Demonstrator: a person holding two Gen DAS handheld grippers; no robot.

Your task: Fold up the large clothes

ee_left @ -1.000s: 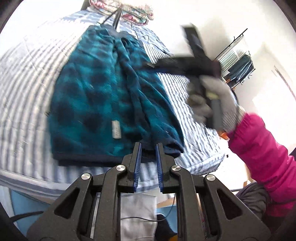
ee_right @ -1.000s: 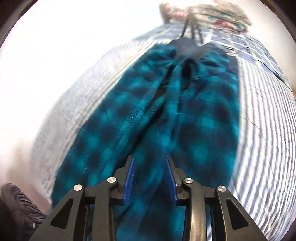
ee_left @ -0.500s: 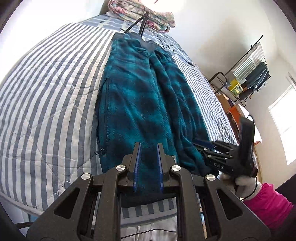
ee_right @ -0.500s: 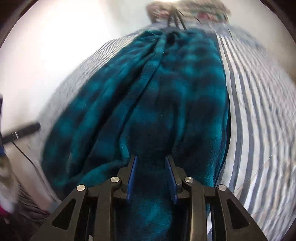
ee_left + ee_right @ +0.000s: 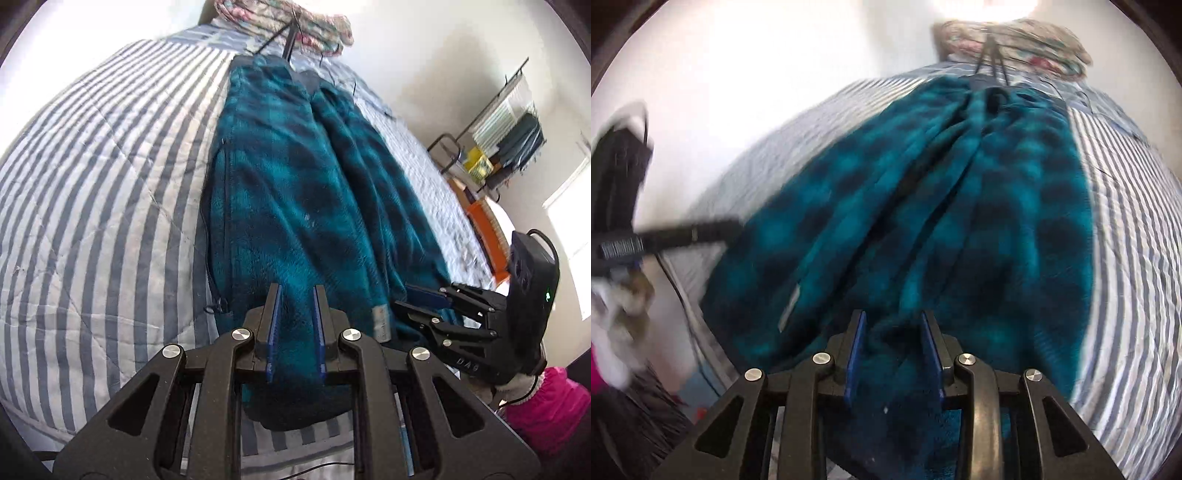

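Both grippers clamped on the near hem of the teal plaid fleece [image 5: 295, 206], which lies lengthwise down the striped bed [image 5: 92, 206], hem at the near edge, collar toward the far edge by the folded floral bedding [image 5: 284, 18]

Left gripper [image 5: 295, 325]: jaws narrow, fleece bunched between the blue pads, so I read that as a grip on the hem's left part. Right gripper [image 5: 894, 350]: jaws wider apart, but a thick wad of fleece fills the gap, also holding, nearer the hem's right part

Reason for the two-point hold, my guess: keeps the hem taut so I can carry it toward the collar for a crosswise fold

View differences:
- left wrist view is sharp; shows the right gripper from outside, a white care label [image 5: 382, 321] beside it, pink sleeve [image 5: 546, 410], clothes rack [image 5: 513, 140] at the wall
- right wrist view is blurred; shows the centre crease running up the garment, the left gripper only as a dark smear at the left

Fold itself not yet made
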